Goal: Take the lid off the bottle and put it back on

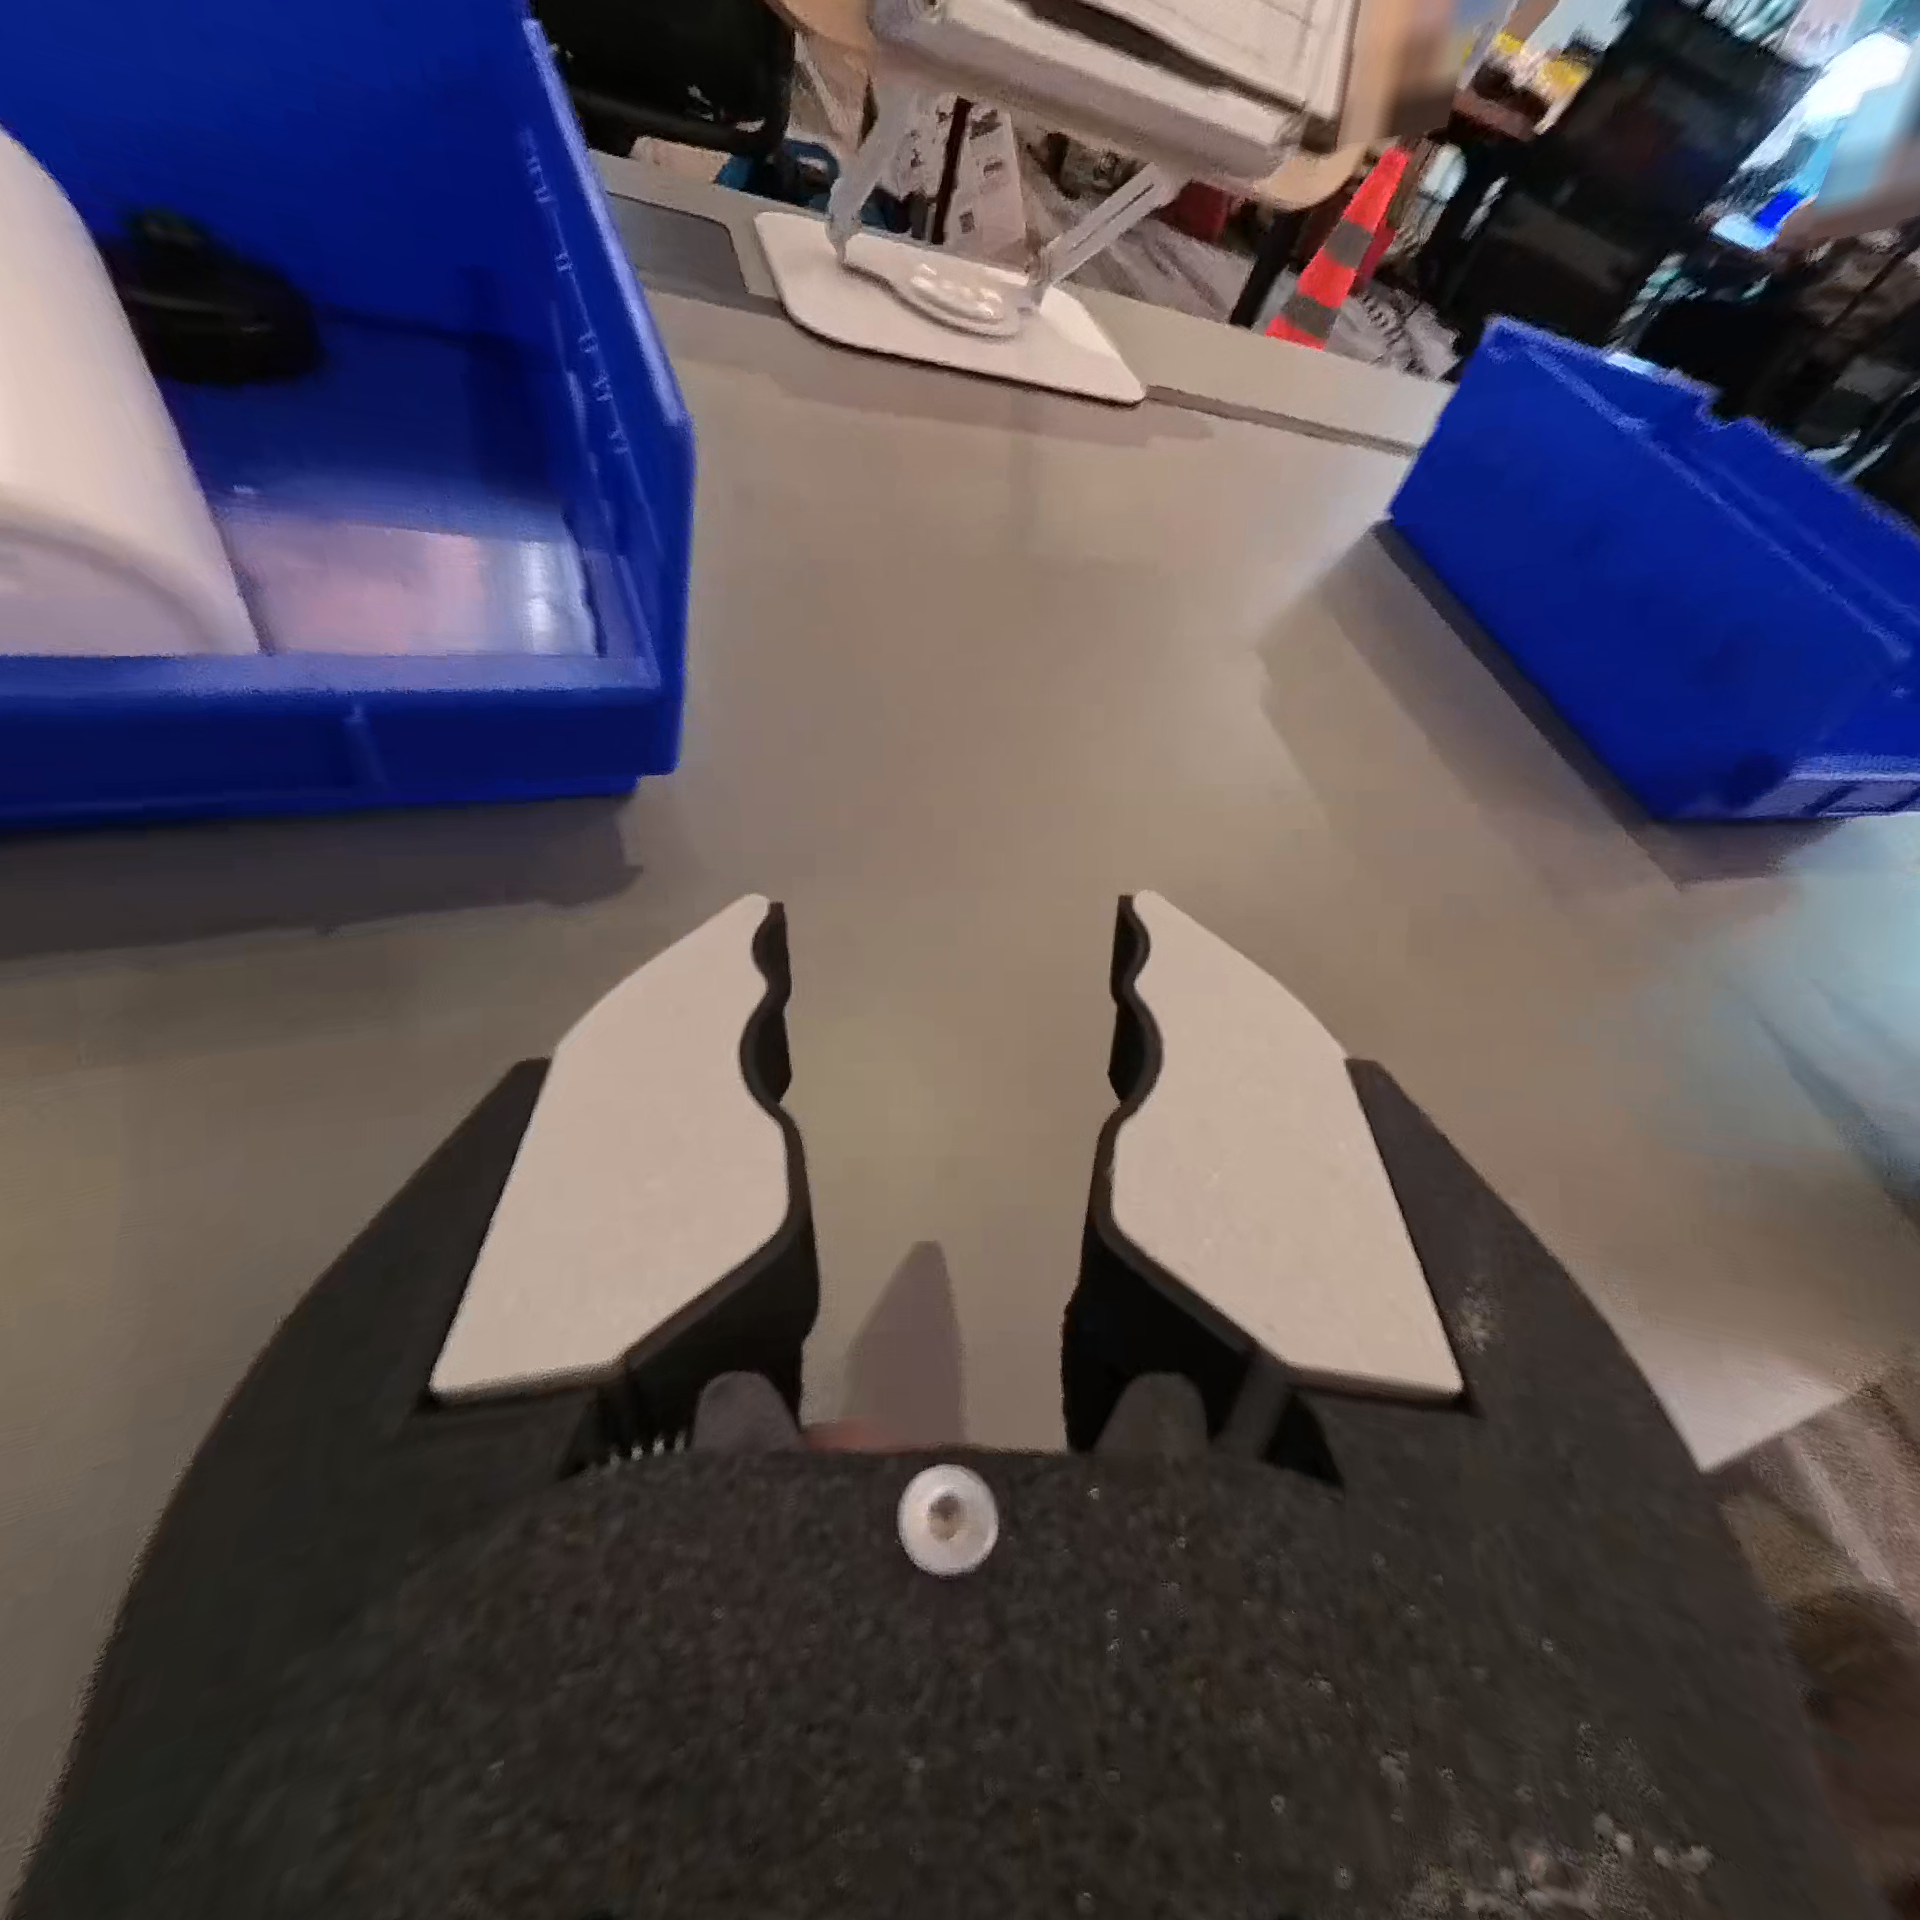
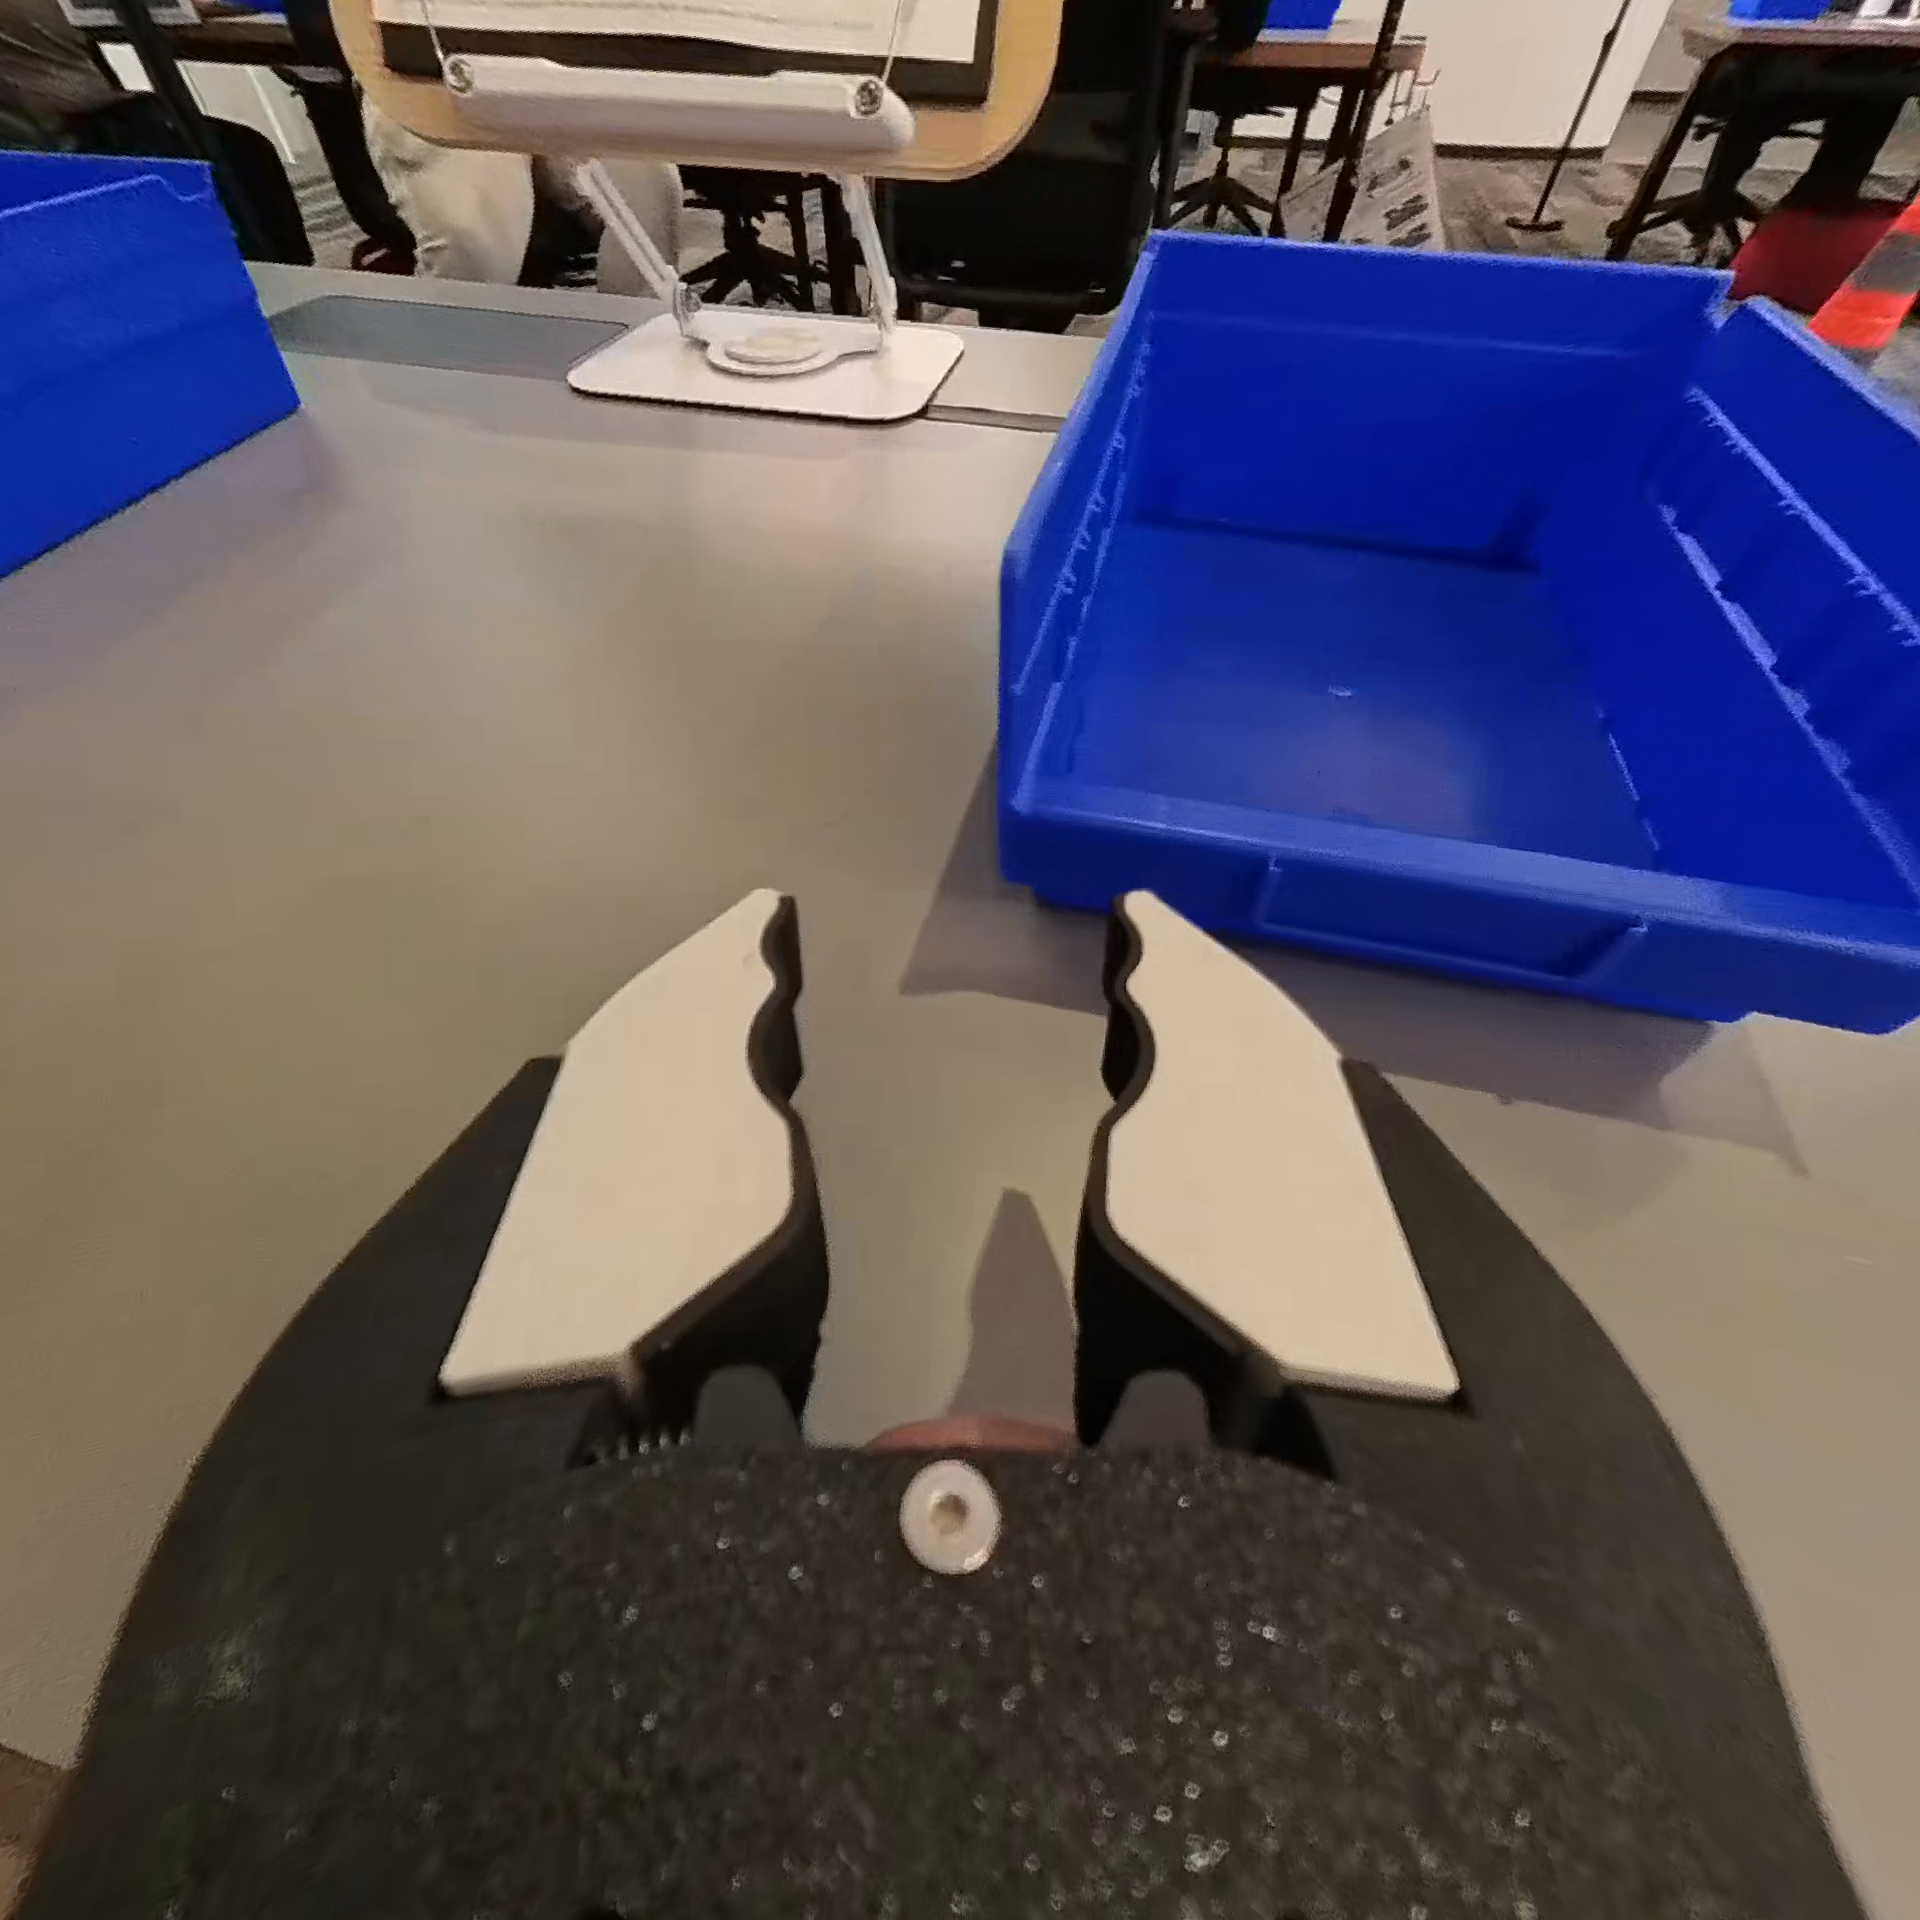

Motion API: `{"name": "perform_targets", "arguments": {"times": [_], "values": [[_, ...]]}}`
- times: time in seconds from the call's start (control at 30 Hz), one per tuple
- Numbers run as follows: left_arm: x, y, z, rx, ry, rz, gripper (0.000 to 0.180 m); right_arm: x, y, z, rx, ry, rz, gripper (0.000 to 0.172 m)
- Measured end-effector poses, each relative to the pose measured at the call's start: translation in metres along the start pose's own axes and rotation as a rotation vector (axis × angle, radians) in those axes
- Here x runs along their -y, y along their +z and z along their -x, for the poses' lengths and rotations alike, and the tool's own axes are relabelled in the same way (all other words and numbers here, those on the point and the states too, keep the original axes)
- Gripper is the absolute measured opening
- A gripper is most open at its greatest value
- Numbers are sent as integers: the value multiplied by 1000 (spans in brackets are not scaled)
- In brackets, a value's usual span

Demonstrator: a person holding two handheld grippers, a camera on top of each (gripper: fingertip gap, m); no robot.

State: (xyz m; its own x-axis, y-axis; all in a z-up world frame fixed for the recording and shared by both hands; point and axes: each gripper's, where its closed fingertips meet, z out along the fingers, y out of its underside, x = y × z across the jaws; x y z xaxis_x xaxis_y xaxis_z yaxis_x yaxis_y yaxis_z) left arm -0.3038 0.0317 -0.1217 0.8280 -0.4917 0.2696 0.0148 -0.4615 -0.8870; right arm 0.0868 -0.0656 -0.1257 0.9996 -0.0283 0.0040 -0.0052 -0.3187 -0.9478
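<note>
**Both tongs empty over bare counter; bottle sits in the left bin**

Nearest: left tongs (image 1: 951,914) released, fingers spread, only grey counter (image 1: 935,675) between them. Right tongs (image 2: 954,914) likewise released, nothing between the pads, counter below.

Middle ground: a blue bin (image 1: 343,717) to the left of the left tongs holds a large white rounded object (image 1: 94,488), likely the bottle, with a dark shape (image 1: 213,301) behind it. A second blue bin (image 2: 1455,904) stands just ahead and to the right of the right tongs; its floor shows nothing inside.

Far: a white stand on a flat base (image 2: 769,364) at the counter's far edge, an orange cone (image 1: 1351,249) beyond.

Risks, as judged: the bin's front wall stands between tongs and bottle, so a low reach could catch the rim and shove the bin. The white body looks broad and smooth; a pinch off its middle could slip.

Hard to make out: the bottle is cut off by the frame edge and blurred; its lid is not identifiable. Whether the dark shape is a cap cannot be told.
</note>
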Motion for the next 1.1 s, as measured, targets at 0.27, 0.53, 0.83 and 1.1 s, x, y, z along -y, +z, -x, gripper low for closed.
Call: {"name": "perform_targets", "arguments": {"times": [0.27, 0.53, 0.83, 1.1], "values": [[-9, 3, 13, 1, -31, 46, 62, 4, 1, 14, -16, -108, -23, 52], [13, 10, 18, -21, 15, 158, 84, 4, -3, 9, -6, -60, -36, 52], [116, 65, 157, 337, 15, 599, 95, 3, 0, 7, 23, -23, -25, 51], [59, 115, 227, 532, -186, 951, 102, 2, -2, 10, 37, -30, -21, 51]]}}
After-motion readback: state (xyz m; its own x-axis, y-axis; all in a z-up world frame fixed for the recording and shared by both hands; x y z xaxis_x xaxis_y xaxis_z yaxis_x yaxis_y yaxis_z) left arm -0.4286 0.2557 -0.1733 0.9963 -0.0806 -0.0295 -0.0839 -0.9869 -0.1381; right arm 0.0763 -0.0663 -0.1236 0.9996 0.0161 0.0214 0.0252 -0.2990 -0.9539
